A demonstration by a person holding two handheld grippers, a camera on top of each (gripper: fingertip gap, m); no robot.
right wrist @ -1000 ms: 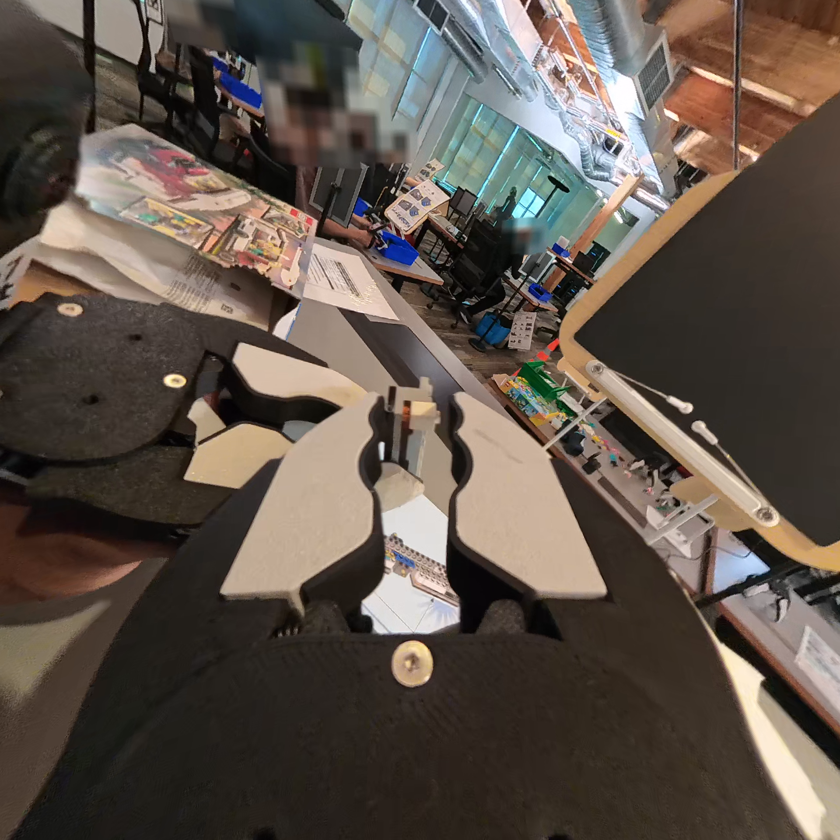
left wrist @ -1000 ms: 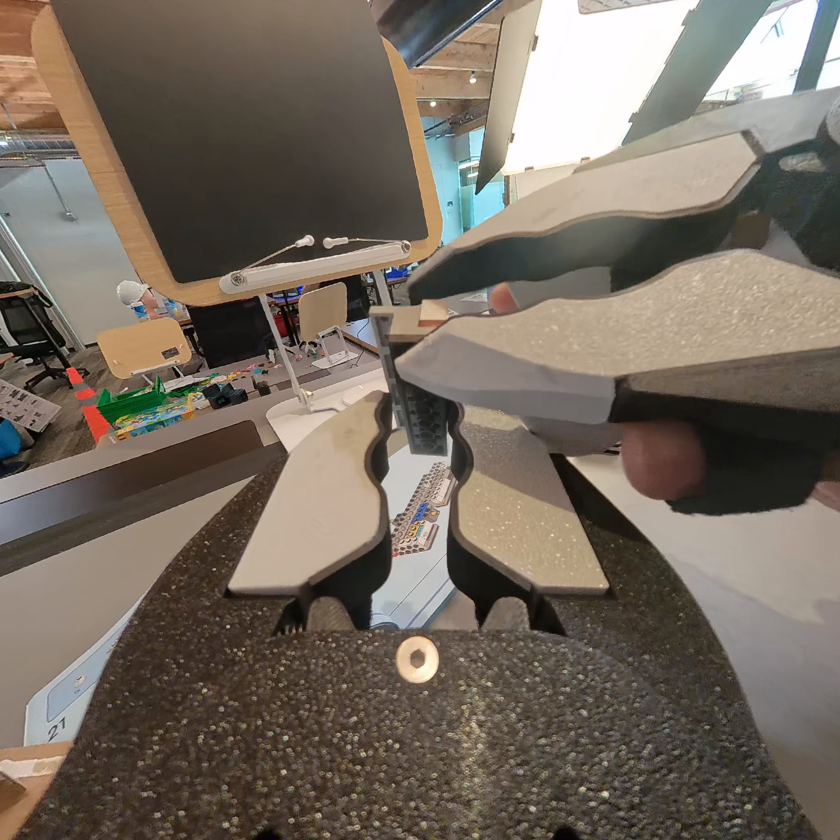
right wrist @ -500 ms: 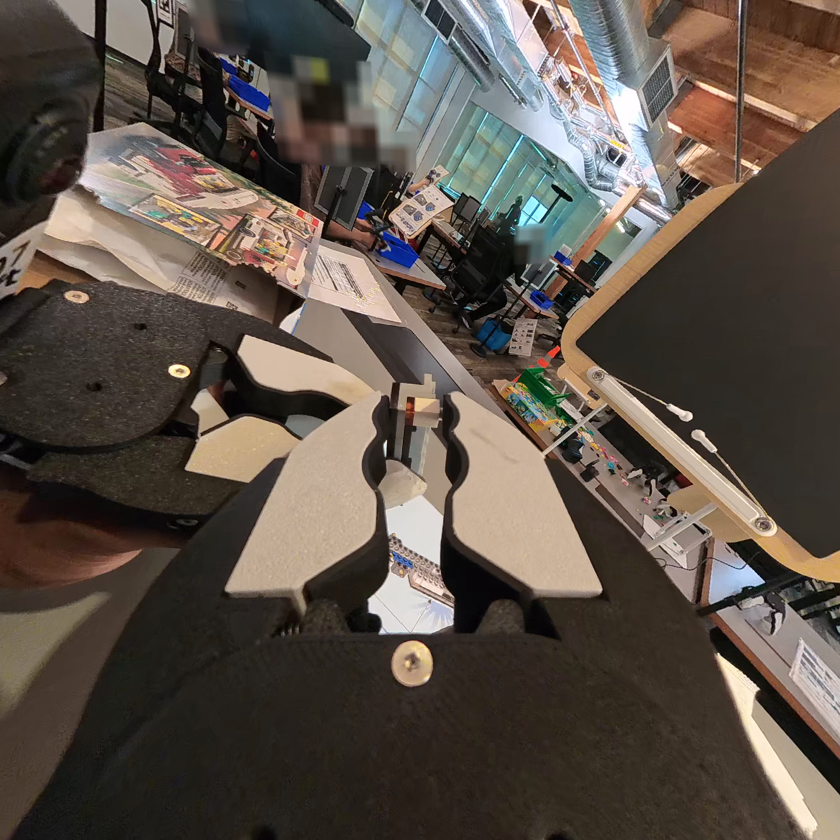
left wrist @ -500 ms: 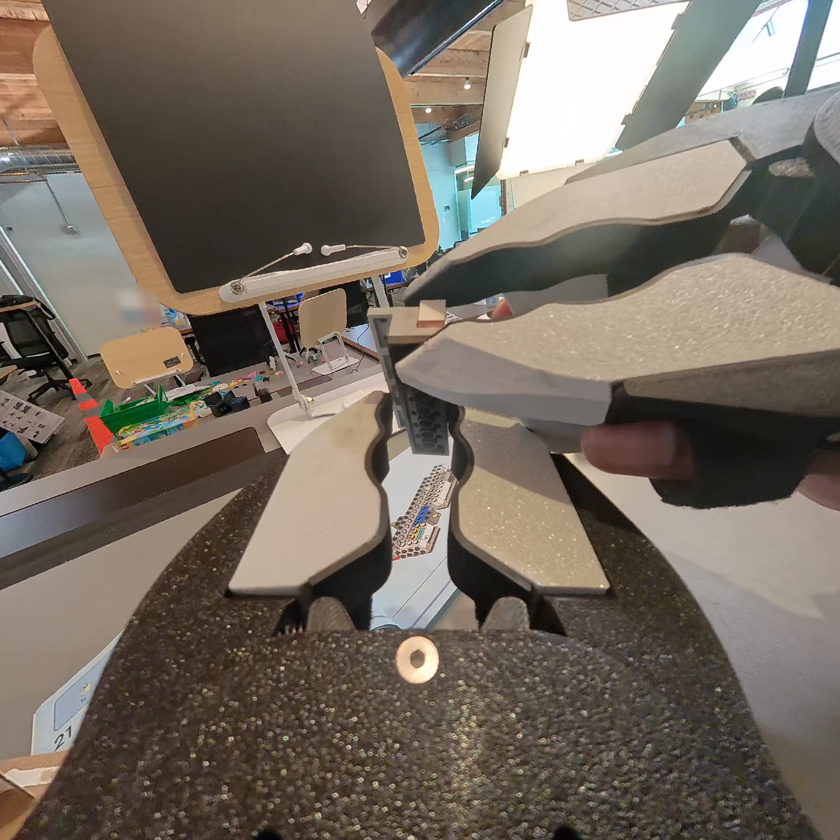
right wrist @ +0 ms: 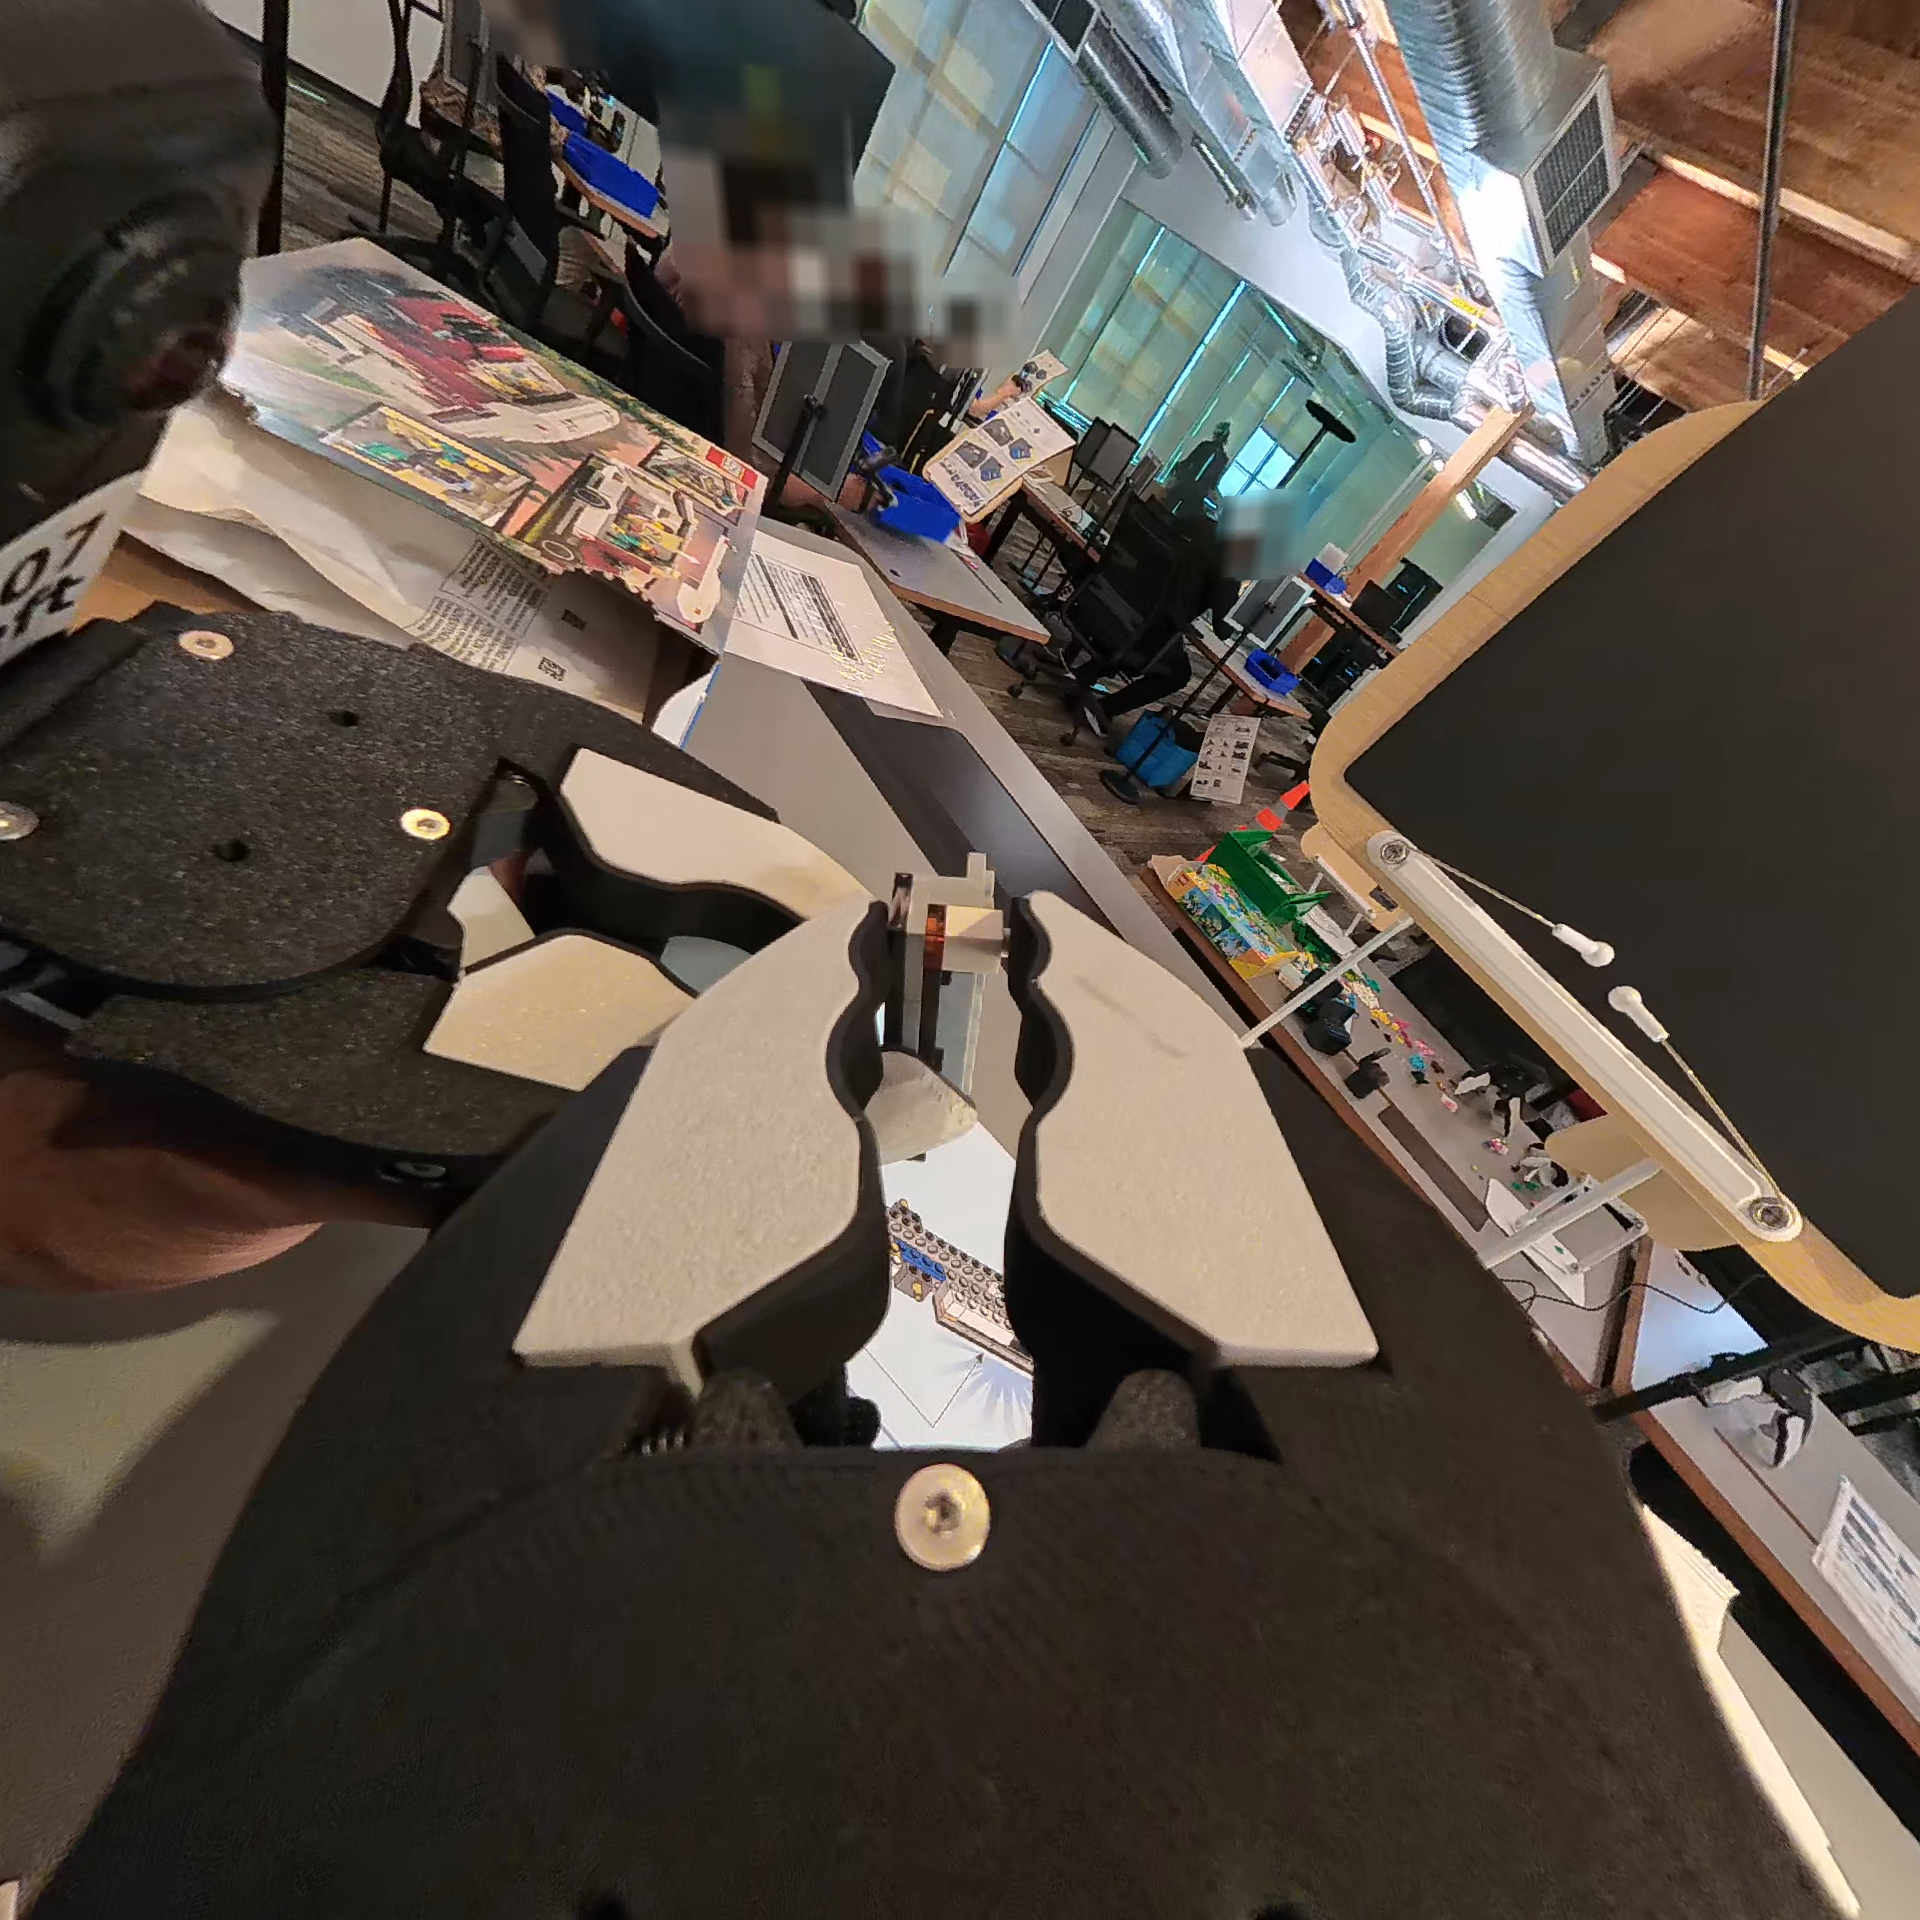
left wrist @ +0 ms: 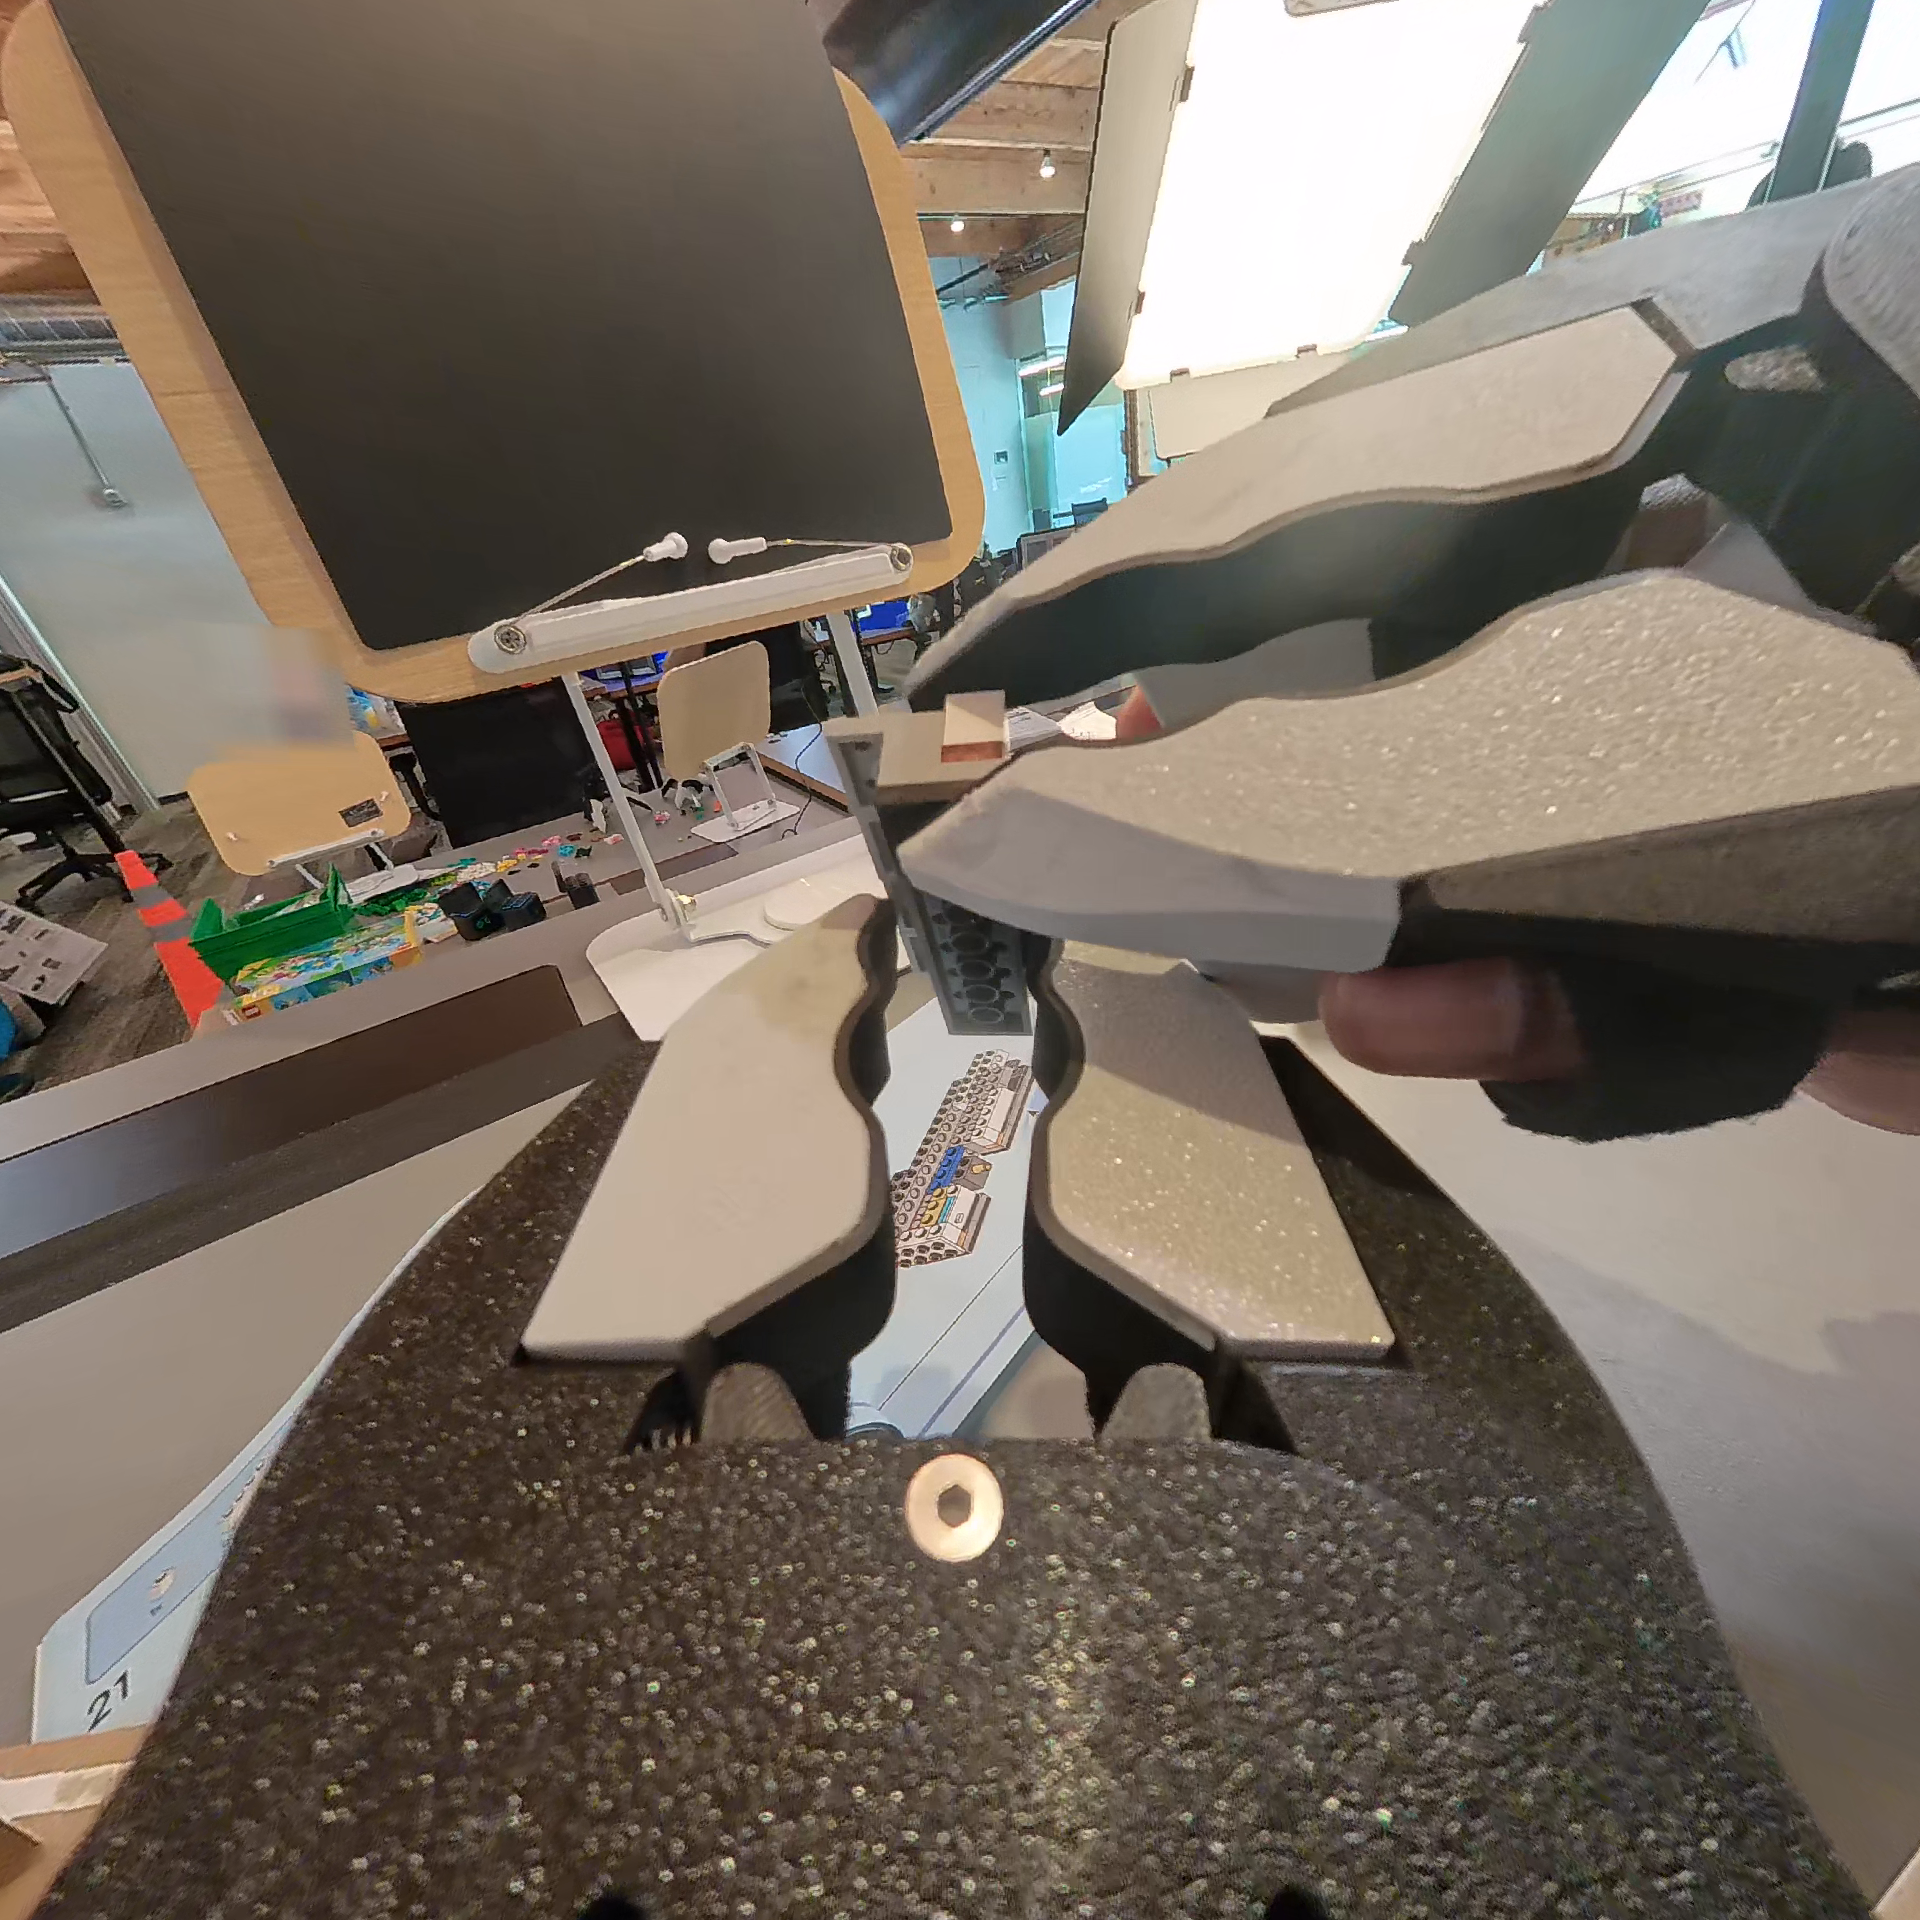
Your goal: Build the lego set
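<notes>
Meeting tools (left wrist: 961, 971) gripping one grey brick assembly (left wrist: 977, 966)

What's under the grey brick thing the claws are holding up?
Below the grey brick piece, between the left claw fingers, lies a printed page picturing brick models. The claws cover the rest of it.

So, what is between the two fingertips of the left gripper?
A dark grey brick plate, standing on edge between the left gripper fingertips in the left wrist view. The right gripper grips the beige pieces at its top.
</notes>
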